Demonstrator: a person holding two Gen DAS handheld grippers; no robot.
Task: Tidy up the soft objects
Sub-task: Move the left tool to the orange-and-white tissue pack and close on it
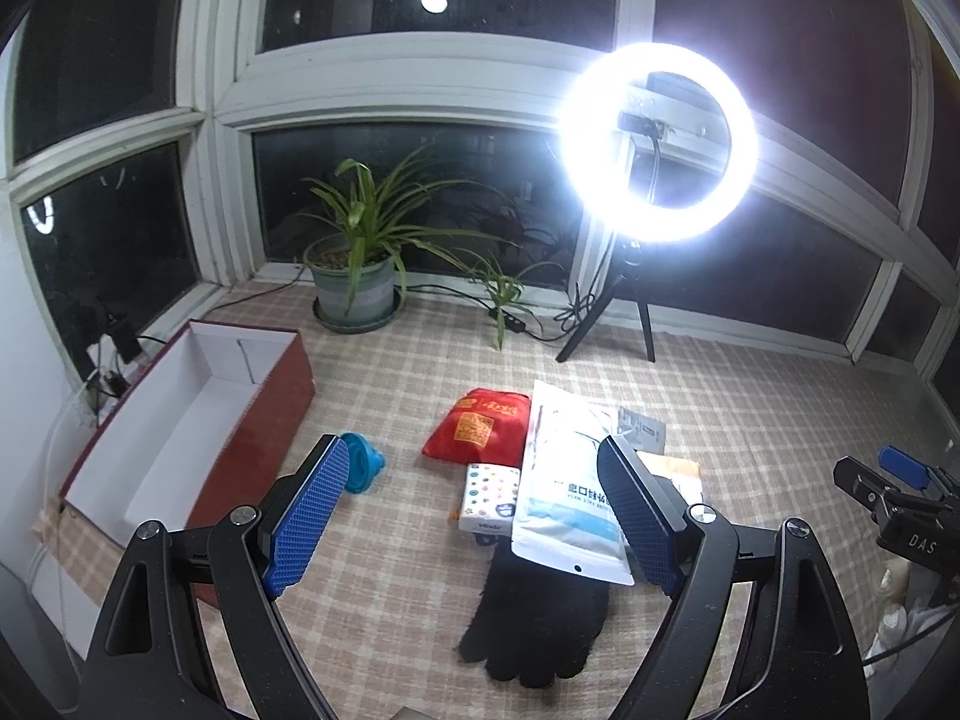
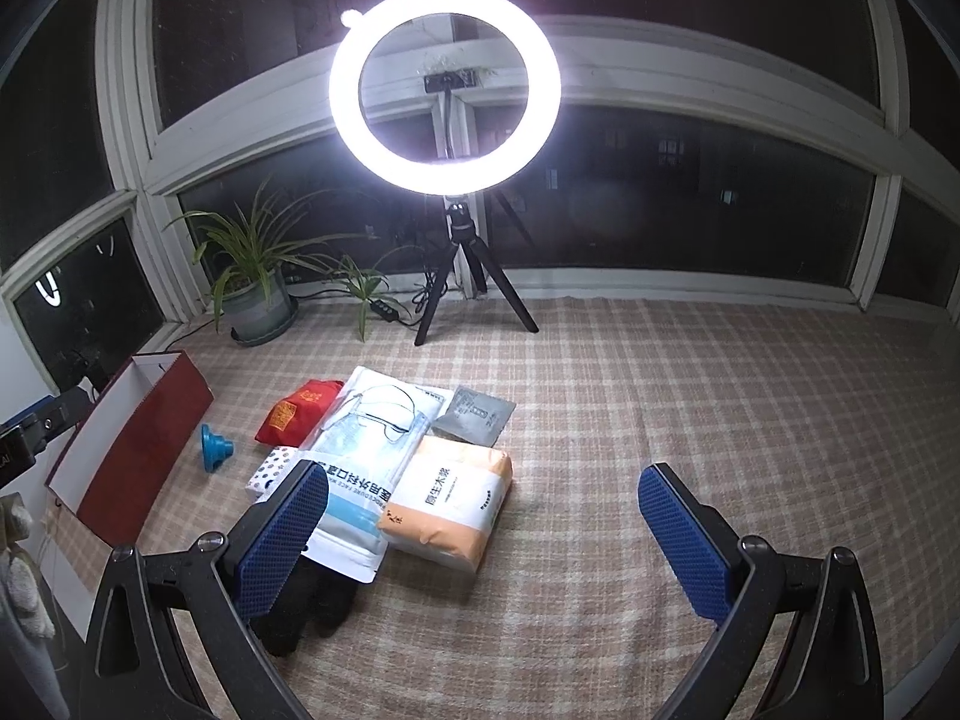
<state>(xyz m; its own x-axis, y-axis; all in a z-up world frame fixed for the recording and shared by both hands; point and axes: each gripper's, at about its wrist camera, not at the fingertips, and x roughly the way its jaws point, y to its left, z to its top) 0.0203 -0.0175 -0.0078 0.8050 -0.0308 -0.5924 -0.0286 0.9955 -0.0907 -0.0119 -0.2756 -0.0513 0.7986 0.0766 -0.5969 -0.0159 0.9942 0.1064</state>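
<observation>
On the checked cloth lies a pile of soft items: a red pouch (image 1: 477, 426) (image 2: 300, 411), a white face-mask pack (image 1: 570, 480) (image 2: 366, 468), an orange tissue pack (image 2: 450, 504), a small dotted tissue pack (image 1: 489, 498) (image 2: 270, 471), a grey sachet (image 2: 474, 414) and a black glove (image 1: 540, 624) (image 2: 312, 600). A blue collapsible cup (image 1: 360, 462) (image 2: 213, 450) lies beside an open red box (image 1: 180, 420) (image 2: 138, 444). My left gripper (image 1: 474, 516) hovers open above the dotted pack and mask pack. My right gripper (image 2: 483, 540) is open over the cloth, right of the pile.
A lit ring light on a tripod (image 1: 657, 141) (image 2: 444, 90) stands at the back by the windows. A potted plant (image 1: 357, 276) (image 2: 258, 294) and cables (image 1: 540, 324) sit along the sill. The right gripper's body (image 1: 900, 510) shows at the left view's right edge.
</observation>
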